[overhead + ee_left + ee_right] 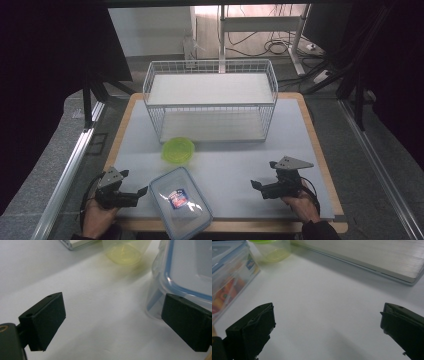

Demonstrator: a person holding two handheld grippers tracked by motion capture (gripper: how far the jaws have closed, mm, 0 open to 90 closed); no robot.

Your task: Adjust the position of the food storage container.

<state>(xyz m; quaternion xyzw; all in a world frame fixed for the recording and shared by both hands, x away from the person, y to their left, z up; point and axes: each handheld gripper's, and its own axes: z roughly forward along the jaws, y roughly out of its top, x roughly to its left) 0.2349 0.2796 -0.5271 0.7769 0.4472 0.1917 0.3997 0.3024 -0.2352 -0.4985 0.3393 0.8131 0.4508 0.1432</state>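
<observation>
Clear lidded container [180, 201] is seen at the near edge of the bench [225, 160], between the two grippers, overhanging the front slightly. Left gripper [142, 191] is held just beside its left side, jaws spread wide, nothing grasped; whether one jaw touches the container wall cannot be told. Right gripper [256, 184] is held well apart to the right, jaws released and empty. Green-lidded tub [178, 150] is noted just behind the container, before the wire rack [210, 100]
</observation>
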